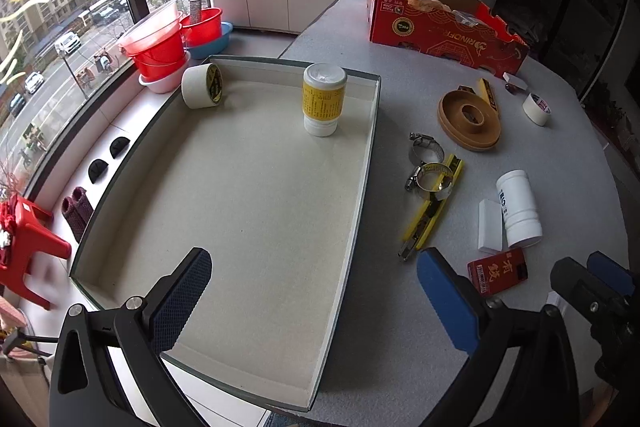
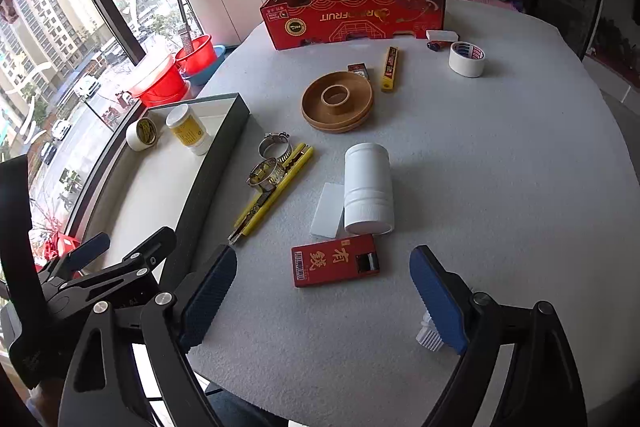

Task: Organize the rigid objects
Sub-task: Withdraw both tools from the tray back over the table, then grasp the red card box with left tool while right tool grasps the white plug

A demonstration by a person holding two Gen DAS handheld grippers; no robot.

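Right hand-held gripper (image 2: pixel 322 291) hangs wide open and empty over the red card box (image 2: pixel 335 259) near the bench's front edge, lined up to grab; left hand-held gripper (image 1: pixel 314 291), open and empty, waits over the tray (image 1: pixel 362 195).

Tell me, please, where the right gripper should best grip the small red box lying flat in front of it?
Probably across its two long edges, coming from above: the red box lies flat on the table, clear of the white bottle, and the open right gripper looks wide enough.

Tray (image 1: pixel 362 163) near half clear; bottle (image 1: pixel 323 99), tape roll (image 1: pixel 202 85) crowd far end.
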